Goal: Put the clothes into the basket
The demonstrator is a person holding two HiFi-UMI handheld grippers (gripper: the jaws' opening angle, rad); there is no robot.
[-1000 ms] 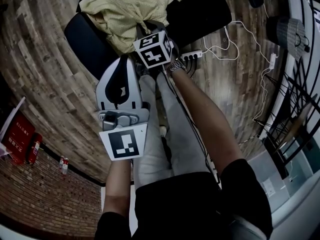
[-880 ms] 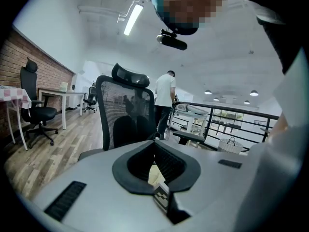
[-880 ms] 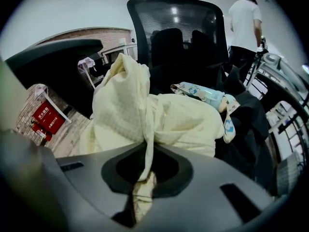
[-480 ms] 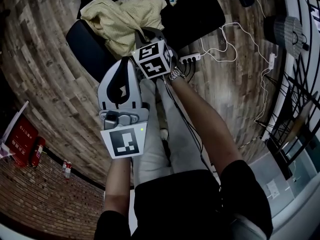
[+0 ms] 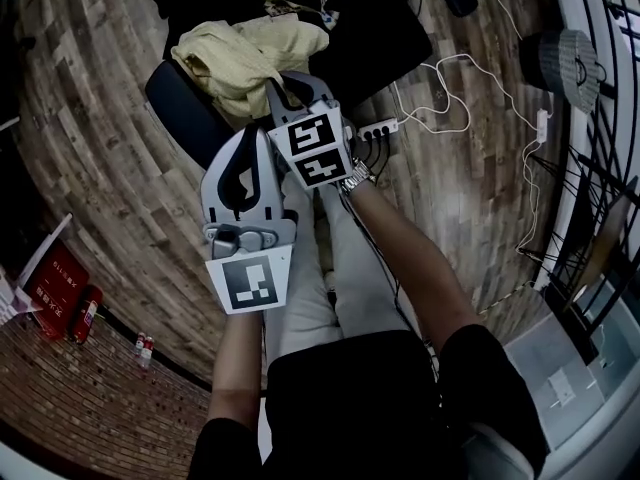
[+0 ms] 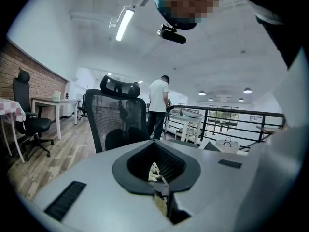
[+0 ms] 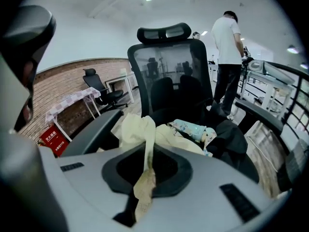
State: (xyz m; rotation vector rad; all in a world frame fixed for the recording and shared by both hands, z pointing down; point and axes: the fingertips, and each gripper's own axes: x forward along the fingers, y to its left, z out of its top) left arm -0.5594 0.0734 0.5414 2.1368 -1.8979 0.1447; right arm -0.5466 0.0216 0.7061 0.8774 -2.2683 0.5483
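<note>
A pale yellow garment [image 5: 250,53] lies bunched on the seat of a black office chair [image 7: 169,62]. My right gripper [image 7: 145,187] is shut on a strip of this garment [image 7: 145,144], which runs up from between its jaws to the pile. In the head view the right gripper [image 5: 285,83] reaches over the pile. My left gripper [image 5: 258,138] sits just beside it, at the pile's near edge. In the left gripper view its jaws [image 6: 161,190] are closed with a sliver of the same yellow cloth [image 6: 153,170] between them.
A light blue patterned garment [image 7: 193,128] and a black garment [image 7: 231,139] also lie on the chair. A power strip [image 5: 380,128] with white cables sits on the wood floor. A grey woven basket [image 5: 565,58] stands by the black railing [image 5: 600,118]. A person [image 7: 227,57] stands beyond the chair.
Both grippers have risen, the right one more. The yellow garment's strip is drawn up and taut from the pile. The chair has slid lower in the head view.
</note>
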